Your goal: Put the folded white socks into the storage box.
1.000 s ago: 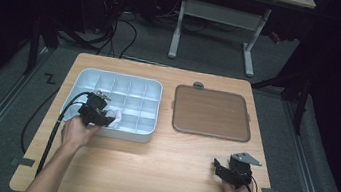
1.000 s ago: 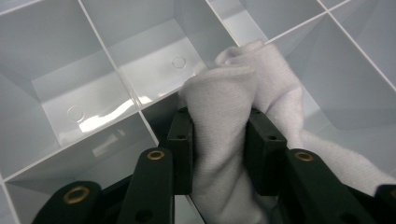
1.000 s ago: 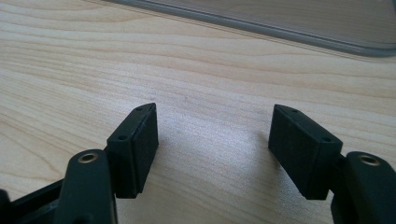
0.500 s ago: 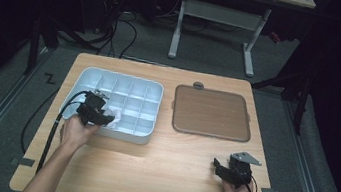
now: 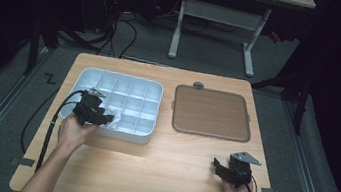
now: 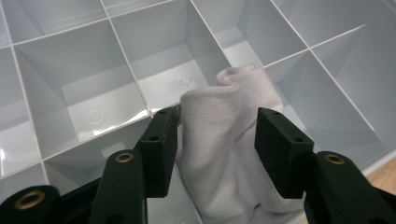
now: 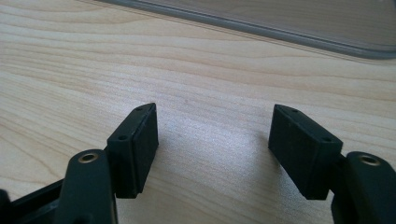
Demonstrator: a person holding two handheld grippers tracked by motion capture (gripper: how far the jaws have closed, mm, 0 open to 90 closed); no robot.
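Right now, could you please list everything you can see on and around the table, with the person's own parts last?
Compartment tray: one, pale grey, left half of the table.
Cloth: one, white, crumpled in a near-row compartment, between the left jaws.
Flat tray: one, brown, right of the compartment tray.
Table: one, light wood.
Desk frame: one, white, behind the table.
Left gripper: black, jaws just opening around the cloth.
Right gripper: black, open, over bare wood.
Hands: two, at the near edge.

Both grippers seemingly open.
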